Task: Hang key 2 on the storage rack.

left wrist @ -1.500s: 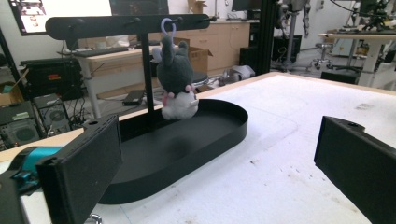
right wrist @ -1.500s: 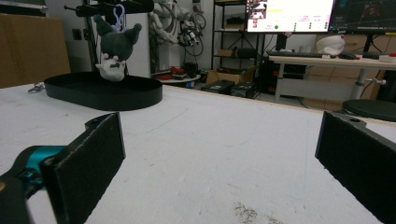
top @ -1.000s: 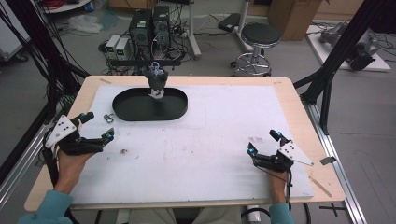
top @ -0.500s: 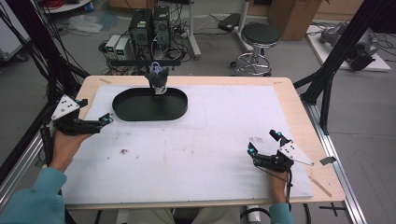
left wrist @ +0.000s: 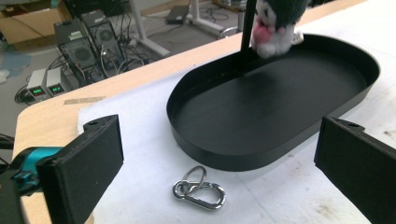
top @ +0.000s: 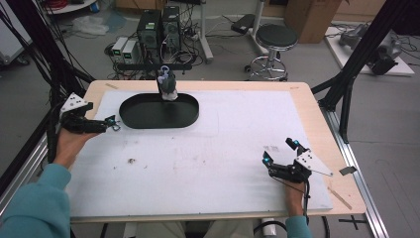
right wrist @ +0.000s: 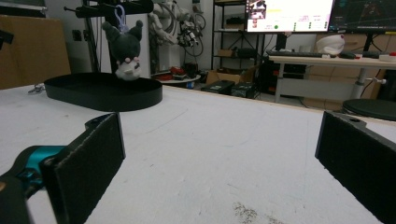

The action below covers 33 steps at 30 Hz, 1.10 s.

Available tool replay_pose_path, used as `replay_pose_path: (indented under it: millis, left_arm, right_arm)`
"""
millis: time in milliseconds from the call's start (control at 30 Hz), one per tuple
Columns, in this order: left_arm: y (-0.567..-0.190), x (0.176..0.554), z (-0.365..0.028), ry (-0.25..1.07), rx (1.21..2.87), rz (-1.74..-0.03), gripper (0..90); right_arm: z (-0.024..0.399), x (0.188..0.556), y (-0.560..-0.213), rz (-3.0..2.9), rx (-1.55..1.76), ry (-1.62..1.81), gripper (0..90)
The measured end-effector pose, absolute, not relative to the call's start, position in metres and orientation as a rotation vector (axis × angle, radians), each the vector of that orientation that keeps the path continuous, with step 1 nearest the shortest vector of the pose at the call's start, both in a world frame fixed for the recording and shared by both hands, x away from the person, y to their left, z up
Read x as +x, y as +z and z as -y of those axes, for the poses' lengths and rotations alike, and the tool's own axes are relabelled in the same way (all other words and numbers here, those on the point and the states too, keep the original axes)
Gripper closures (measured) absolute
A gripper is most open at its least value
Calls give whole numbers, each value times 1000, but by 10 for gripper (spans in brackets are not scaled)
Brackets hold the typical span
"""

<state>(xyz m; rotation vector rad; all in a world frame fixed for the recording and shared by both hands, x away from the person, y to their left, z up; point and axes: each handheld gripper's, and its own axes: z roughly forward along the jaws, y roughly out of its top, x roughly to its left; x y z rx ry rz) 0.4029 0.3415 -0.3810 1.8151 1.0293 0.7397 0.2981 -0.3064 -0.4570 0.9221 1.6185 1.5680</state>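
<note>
Silver carabiner (left wrist: 199, 190) unmarked, between open left hand-held gripper (left wrist: 219, 163) jaws.

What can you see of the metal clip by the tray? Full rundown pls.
The carabiner clip is small, shiny and silver, metal by its look: a rounded oblong snap hook with a split key ring looped through its left end. It lies flat on the white table cover, just outside the near wall of the black oval tray and apart from it. The left gripper is aimed at it, jaws wide open either side, not touching. Nothing else touches it.
</note>
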Motion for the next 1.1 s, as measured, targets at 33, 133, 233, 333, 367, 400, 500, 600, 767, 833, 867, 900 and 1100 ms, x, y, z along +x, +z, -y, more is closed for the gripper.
replay_pose_path:
  millis: [33,133,233,333,367,400,500,600,767,833,867,900,1100]
  left_arm:
    - [-381,406,-342,737,1830,-1033,17]
    - [-381,413,-342,715,1850,-1043,32]
    - [-380,420,-343,708,1860,-1061,33]
    - [-379,424,-343,710,1877,-1070,65]
    - [-379,425,-342,696,1883,-1074,85]
    - [-379,425,-342,683,1893,-1082,103]
    - [-382,428,-341,649,1908,-1103,113]
    - [-386,431,-340,643,1923,-1111,114]
    - [-393,438,-338,647,1963,-1140,129]
    - [-396,440,-337,638,1995,-1142,146]
    - [-398,442,-336,632,2001,-1143,149]
    - [-399,443,-336,624,2010,-1144,149]
    - [-410,447,-335,581,2075,-1189,176]
  right_arm:
    - [306,298,-457,-1617,924,1569,7]
    - [307,298,-457,-1618,928,1572,7]
    - [307,298,-457,-1621,928,1573,7]
    - [307,298,-457,-1620,930,1576,7]
    - [307,298,-457,-1620,931,1576,7]
    - [307,298,-457,-1620,934,1576,7]
    - [307,298,-457,-1621,929,1573,7]
    - [307,298,-457,-1621,928,1572,7]
    - [307,298,-457,-1620,928,1573,7]
    - [307,298,-457,-1620,928,1573,7]
    - [307,298,-457,-1620,928,1574,7]
    - [307,298,-457,-1620,928,1574,7]
    - [307,298,-457,-1618,929,1574,6]
